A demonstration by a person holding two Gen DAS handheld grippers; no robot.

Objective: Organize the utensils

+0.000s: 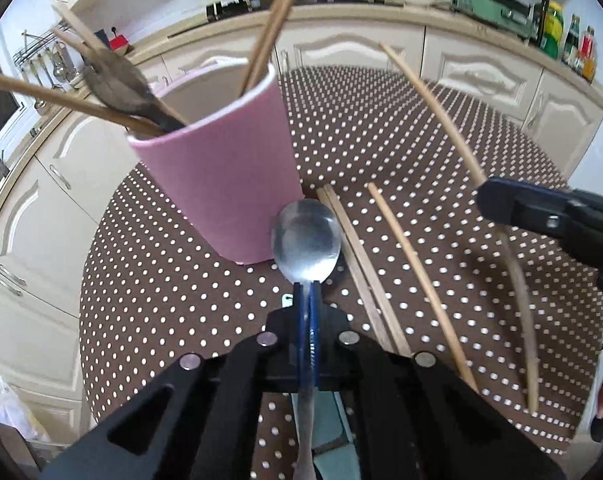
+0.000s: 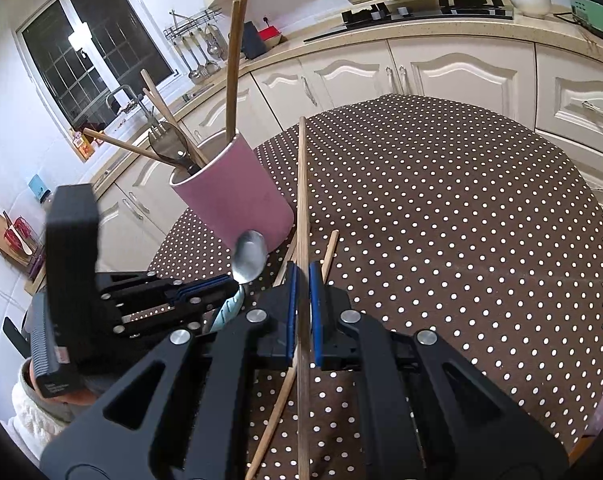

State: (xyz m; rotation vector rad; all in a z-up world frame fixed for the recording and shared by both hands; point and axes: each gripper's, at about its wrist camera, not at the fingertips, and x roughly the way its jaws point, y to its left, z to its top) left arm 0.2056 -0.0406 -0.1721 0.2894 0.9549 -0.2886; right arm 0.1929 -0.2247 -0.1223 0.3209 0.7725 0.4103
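A pink cup (image 1: 225, 184) stands on the dotted tablecloth and holds several chopsticks and a dark spoon (image 1: 117, 84). It also shows in the right wrist view (image 2: 237, 192). My left gripper (image 1: 307, 292) is shut on a metal spoon (image 1: 306, 236), bowl forward, just in front of the cup's base. My right gripper (image 2: 303, 276) is shut on a wooden chopstick (image 2: 301, 184) that points up and away. The right gripper (image 1: 541, 216) shows at the right of the left wrist view with that chopstick (image 1: 441, 108). Three chopsticks (image 1: 361, 264) lie on the cloth beside the cup.
The round table has a brown cloth with white dots (image 2: 461, 220). Cream kitchen cabinets (image 2: 441, 76) curve behind it, with a hob and pots on the counter. A teal object (image 1: 333, 456) lies under my left gripper. The left gripper body (image 2: 101, 304) is close at the left.
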